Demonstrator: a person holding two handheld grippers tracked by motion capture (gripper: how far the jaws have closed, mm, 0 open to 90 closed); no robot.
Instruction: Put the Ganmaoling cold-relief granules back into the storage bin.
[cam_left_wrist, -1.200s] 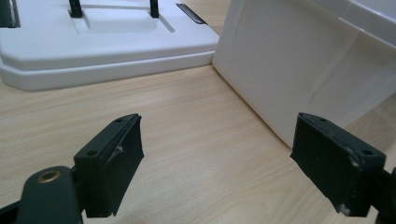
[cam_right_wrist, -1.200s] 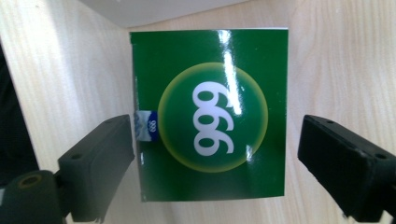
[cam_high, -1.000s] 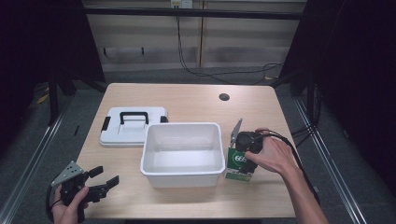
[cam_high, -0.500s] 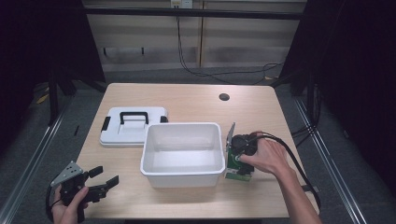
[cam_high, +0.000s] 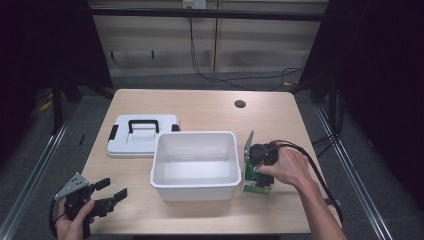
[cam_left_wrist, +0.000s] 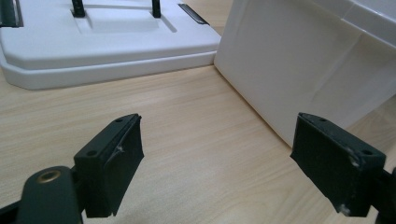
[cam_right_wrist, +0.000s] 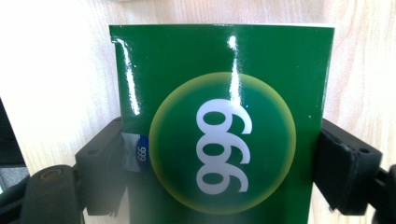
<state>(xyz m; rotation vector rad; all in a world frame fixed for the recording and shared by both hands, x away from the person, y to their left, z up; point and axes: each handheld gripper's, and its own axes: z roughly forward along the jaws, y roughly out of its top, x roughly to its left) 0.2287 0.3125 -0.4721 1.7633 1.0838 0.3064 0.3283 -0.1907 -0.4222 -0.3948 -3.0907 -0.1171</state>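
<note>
A green box (cam_high: 257, 181) printed with "999" stands on the table just right of the white tub (cam_high: 194, 135). My right gripper (cam_high: 258, 172) comes down on it from above and is shut on it. In the right gripper view the green box (cam_right_wrist: 224, 93) sits between both jaws of that gripper (cam_right_wrist: 226, 170), which press its sides. Near the table's front left corner, my left gripper (cam_high: 112, 190) is held open and holds nothing. The left gripper view has its gripper (cam_left_wrist: 219, 158) low over bare wood, facing the tub wall (cam_left_wrist: 299, 60).
The tub's white lid (cam_high: 142, 137) with a black handle lies flat left of the tub, and shows as the lid (cam_left_wrist: 93, 42) ahead of the left gripper. A round cable hole (cam_high: 240, 104) sits at the table's (cam_high: 200, 107) far right. The tub looks empty.
The right hand has shifted slightly toward the tub with the green box in its jaws. The left gripper has stayed where it was.
</note>
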